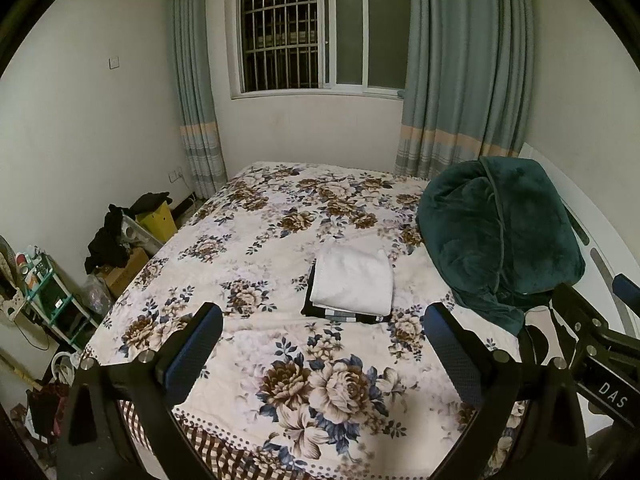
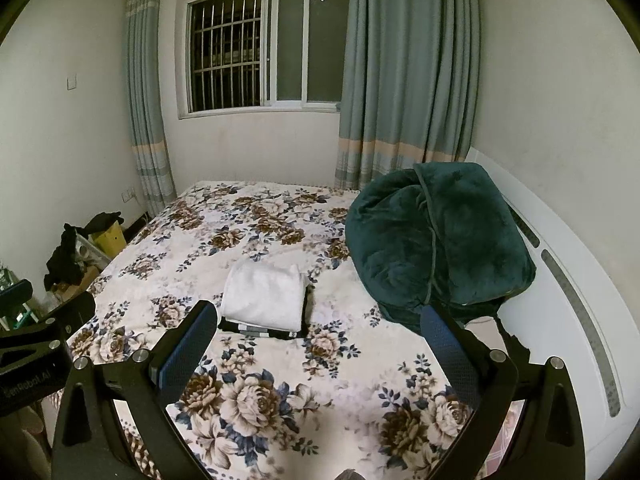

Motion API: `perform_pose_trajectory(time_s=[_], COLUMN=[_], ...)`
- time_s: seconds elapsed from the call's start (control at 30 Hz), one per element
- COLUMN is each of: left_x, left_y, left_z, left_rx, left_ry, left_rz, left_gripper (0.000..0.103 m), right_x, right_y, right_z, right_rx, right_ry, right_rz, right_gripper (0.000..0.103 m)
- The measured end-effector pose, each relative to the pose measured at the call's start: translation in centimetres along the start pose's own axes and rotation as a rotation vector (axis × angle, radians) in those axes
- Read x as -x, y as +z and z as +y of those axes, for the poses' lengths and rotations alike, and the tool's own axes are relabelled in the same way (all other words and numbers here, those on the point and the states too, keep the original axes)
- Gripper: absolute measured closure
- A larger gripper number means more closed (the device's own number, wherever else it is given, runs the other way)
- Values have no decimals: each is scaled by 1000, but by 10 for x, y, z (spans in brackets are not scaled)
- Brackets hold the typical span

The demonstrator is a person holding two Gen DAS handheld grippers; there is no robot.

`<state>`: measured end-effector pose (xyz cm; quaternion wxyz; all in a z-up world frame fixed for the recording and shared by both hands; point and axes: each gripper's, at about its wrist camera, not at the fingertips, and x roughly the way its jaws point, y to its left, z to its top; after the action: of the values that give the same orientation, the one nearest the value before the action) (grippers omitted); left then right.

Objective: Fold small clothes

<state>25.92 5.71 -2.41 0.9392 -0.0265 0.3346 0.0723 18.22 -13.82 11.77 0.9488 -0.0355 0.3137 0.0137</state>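
Observation:
A folded white garment lies in the middle of the floral bed on top of a folded black-and-striped garment. My left gripper hangs open above the near part of the bed, short of the stack, with nothing between its fingers. My right gripper is open too, empty, and held back from the stack at about the same distance. The right gripper's body shows at the right edge of the left wrist view; the left gripper's body shows at the left of the right wrist view.
A bulky dark green blanket sits on the bed's right side against the white headboard. The floral bedspread fills the middle. Boxes, dark clothes and a small shelf crowd the floor at left. Window and curtains behind.

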Motion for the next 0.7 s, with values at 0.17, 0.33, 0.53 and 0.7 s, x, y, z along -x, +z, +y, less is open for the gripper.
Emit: perform_pose_trajectory(time_s=[0.17,0.33,0.53,0.7], left_x=[1,4,5,7], left_y=[-1,-1,-3,-3], left_z=[-1,0,0,0], left_rx=[0,2,2,-1], left_ry=[7,7,5,10], left_rz=[0,0,-1,-2], left_gripper=[0,0,0,0], right_x=[0,0,1,0], right_y=[-1,-2,-3,-4], right_z=[0,0,0,1], right_rx=[0,-1,-3,-4], right_ry=[-2,-4,-5,-6], right_rz=[-2,-1,-3,-3], right_gripper=[0,0,0,0])
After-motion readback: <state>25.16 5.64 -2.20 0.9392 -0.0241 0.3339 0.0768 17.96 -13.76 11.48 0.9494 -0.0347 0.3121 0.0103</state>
